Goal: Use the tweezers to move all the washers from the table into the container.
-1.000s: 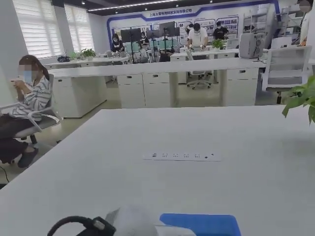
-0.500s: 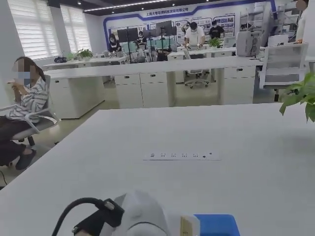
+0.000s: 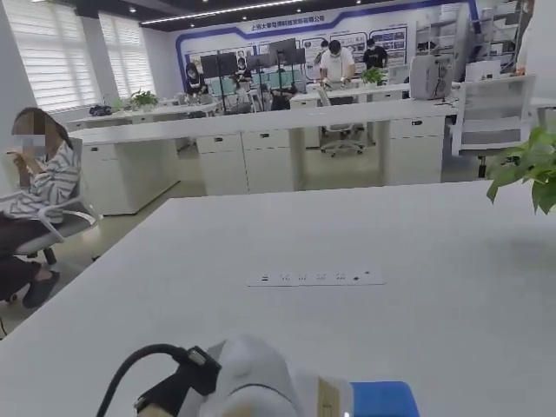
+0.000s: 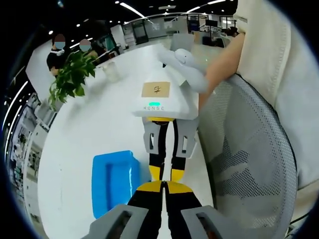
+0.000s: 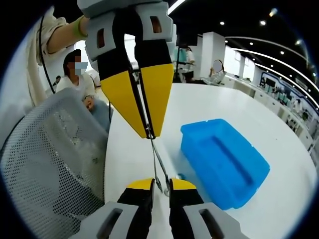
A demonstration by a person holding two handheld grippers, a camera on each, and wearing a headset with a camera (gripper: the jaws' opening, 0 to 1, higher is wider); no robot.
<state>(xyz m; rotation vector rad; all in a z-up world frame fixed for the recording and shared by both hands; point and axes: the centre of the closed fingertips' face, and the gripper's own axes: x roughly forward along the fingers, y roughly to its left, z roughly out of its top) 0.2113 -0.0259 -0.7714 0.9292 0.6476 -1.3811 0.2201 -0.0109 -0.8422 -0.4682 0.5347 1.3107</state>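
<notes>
At the near edge of a white table point(image 3: 391, 234), a pair of thin metal tweezers point(image 5: 158, 164) was held between two hand-held grippers that were pointed at each other, tip to tip. The left gripper point(image 5: 149, 135) was caught in the right gripper view with its yellow-tipped jaws pressed together on one end of the tweezers. The jaws of the right gripper point(image 4: 166, 174) were set a narrow gap apart, and the other end of the tweezers was lodged in that gap (whether it was actually pinched there could not be told). The blue container point(image 5: 224, 159), a shallow rectangular tray with its hollow turned upward, was set on the table just beside the two grippers and apart from the tweezers. A grey mesh chair point(image 4: 249, 164) was drawn up at the table edge on the grippers' other side. Farther up the table, a white power strip point(image 3: 315, 278) was laid flat near the middle, and a leafy plant point(image 3: 526, 169) was seen at the right edge. People were seated at desks in the office beyond.
</notes>
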